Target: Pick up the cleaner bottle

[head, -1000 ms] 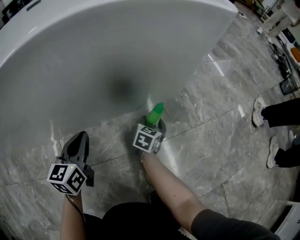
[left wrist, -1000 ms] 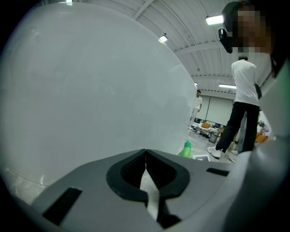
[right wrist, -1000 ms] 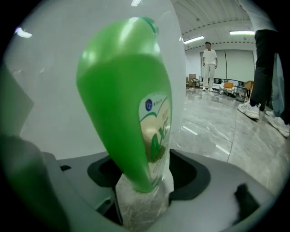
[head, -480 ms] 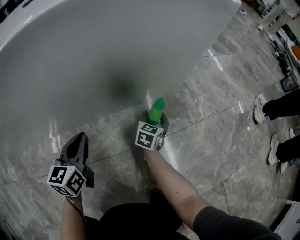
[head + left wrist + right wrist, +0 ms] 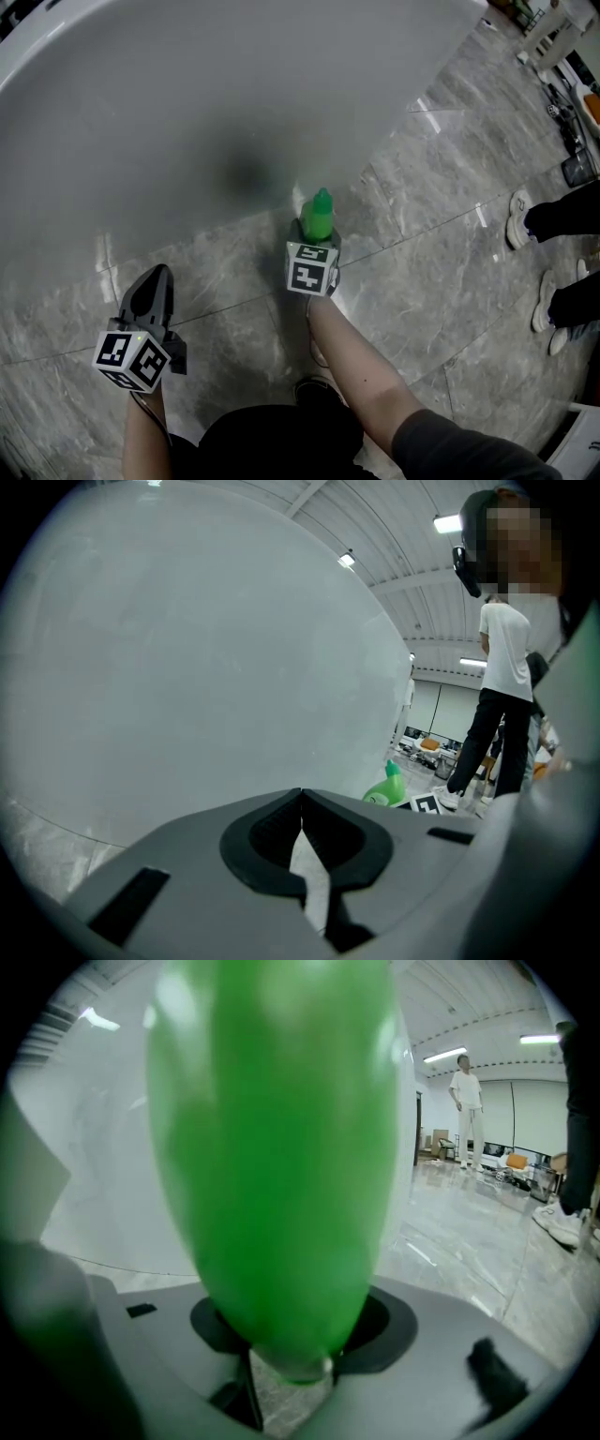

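The green cleaner bottle (image 5: 319, 216) stands on the grey marble floor, right beside the white tub (image 5: 187, 94). My right gripper (image 5: 318, 239) reaches it from the near side. Its jaws are closing, and the bottle sits between them and touches both pads. In the right gripper view the bottle (image 5: 272, 1166) fills the middle, its narrow end down in the notch of the right gripper (image 5: 281, 1358). My left gripper (image 5: 157, 279) hovers off to the left, shut and holding nothing. The left gripper (image 5: 302, 803) faces the tub wall, with the bottle (image 5: 386, 787) small at its right.
The tub's curved white wall (image 5: 187, 667) fills the far side. White shoes and dark trouser legs of a person (image 5: 539, 230) are at the right edge, near a dark object (image 5: 577, 171). Another person (image 5: 502, 714) stands beyond the bottle.
The right gripper has rolled, its marker cube turning square to the camera. The bottle has gone from leaning right to upright and has shifted slightly right. The left gripper has stayed put.
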`<state>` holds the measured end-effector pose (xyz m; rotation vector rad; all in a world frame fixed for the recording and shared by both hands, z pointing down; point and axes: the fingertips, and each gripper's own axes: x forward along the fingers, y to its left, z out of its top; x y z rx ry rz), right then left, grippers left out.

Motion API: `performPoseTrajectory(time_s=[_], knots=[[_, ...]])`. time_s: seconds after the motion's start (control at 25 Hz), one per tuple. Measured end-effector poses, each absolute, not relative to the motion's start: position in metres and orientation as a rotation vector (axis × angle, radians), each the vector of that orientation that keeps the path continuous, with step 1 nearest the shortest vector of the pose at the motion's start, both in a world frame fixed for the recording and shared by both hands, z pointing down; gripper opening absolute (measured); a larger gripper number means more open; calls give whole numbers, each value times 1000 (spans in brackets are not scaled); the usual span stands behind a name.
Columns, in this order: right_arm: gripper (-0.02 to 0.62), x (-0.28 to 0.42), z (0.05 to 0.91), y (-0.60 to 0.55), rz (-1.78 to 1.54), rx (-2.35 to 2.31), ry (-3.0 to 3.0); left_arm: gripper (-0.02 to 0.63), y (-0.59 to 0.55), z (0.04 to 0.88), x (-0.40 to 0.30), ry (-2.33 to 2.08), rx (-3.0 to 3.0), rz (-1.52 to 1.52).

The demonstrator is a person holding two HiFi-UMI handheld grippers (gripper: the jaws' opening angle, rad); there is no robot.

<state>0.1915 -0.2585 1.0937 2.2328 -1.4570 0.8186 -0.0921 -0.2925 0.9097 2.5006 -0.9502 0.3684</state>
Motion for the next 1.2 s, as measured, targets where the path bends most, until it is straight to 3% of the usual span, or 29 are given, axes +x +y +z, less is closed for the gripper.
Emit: performPoseTrajectory(time_s=[0.52, 0.76, 1.2], knots=[[202, 193, 1073, -270, 1152, 2344, -1751, 15, -293, 906, -96, -952, 2495, 354], [201, 165, 1056, -275, 1430, 2331, -2004, 15, -292, 902, -100, -961, 2494, 337], [198, 94, 969, -281, 1629, 2124, -2341, 15, -293, 883, -133, -1017, 2441, 281]])
